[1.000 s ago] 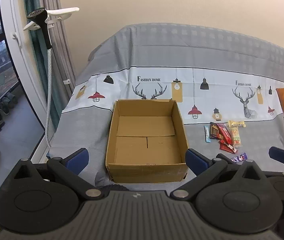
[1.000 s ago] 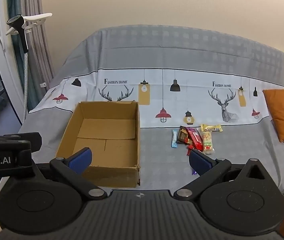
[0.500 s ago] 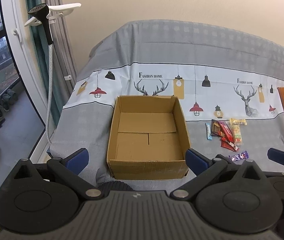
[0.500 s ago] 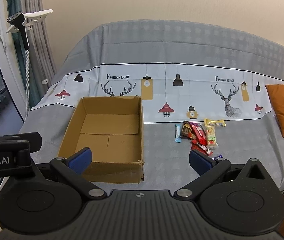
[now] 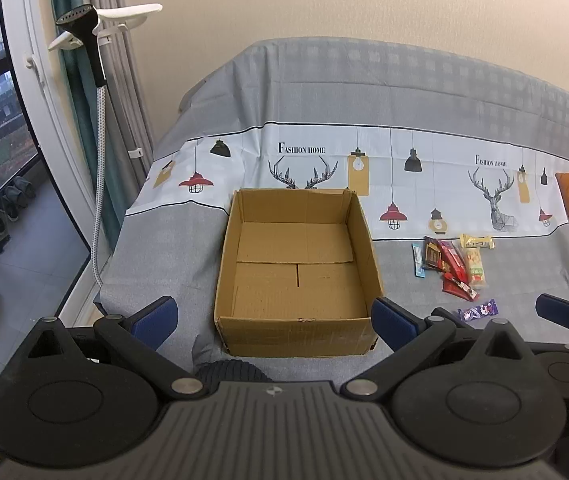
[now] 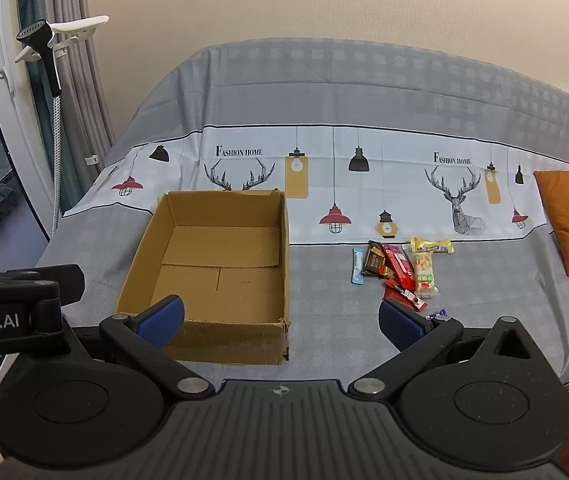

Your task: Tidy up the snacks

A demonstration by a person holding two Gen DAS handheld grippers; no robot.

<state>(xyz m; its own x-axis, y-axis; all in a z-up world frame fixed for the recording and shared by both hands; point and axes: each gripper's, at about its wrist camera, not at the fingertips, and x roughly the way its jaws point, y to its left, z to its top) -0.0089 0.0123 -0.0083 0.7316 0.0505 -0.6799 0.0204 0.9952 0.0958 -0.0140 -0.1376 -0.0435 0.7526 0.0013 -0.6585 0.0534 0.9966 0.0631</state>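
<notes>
Both tools wide before cardboard box (image 5: 298, 268)

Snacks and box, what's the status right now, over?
Left gripper open, empty; right gripper open, empty. Cardboard box empty on the covered sofa. Snack pile loose on the cover, right of box. Nothing blocking the way.

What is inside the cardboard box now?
The cardboard box holds nothing visible, only its bare bottom flaps. Its near wall hides a thin strip of the floor. The snacks lie outside, on the cover.
</notes>
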